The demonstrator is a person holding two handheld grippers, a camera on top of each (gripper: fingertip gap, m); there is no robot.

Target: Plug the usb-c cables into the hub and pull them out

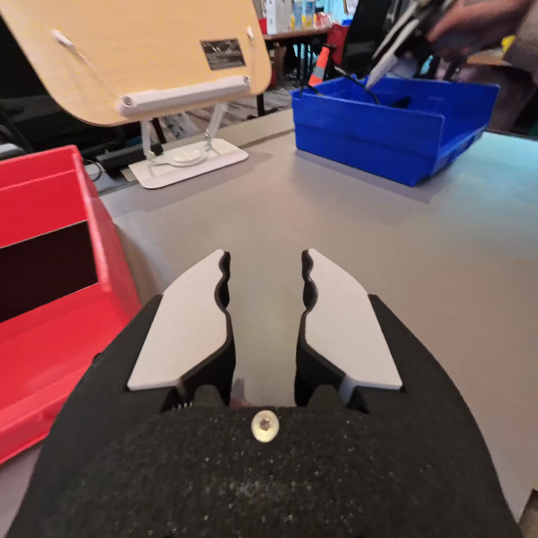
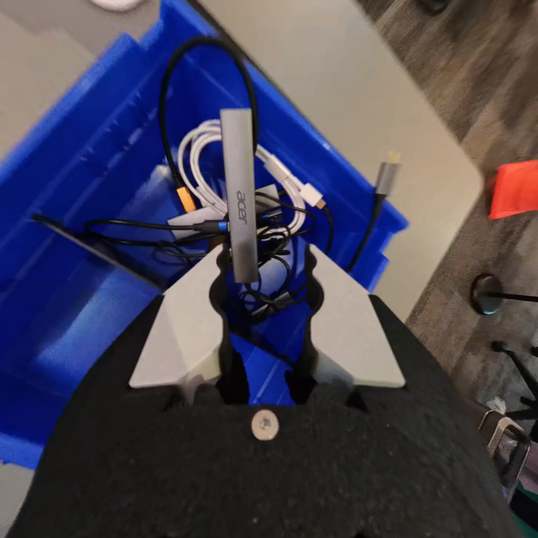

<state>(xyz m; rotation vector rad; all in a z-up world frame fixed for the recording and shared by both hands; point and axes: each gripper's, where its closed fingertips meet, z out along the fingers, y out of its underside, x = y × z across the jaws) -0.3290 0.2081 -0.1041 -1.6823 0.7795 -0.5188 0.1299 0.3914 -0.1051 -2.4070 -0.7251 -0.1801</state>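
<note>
R gripper (image 2: 265,253) agape over blue bin (image 2: 87,174), hub (image 2: 240,186) between tips (uncontacted) | L gripper (image 1: 265,257) agape, bare table (image 1: 349,233) ahead

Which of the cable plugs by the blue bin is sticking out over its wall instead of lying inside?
The grey plug, poking up past the blue bin wall on the right. The orange plug and white plug lie inside.

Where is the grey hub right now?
In the right wrist view, the grey hub stands above the cable tangle in the blue bin, just beyond the open jaws.
</note>
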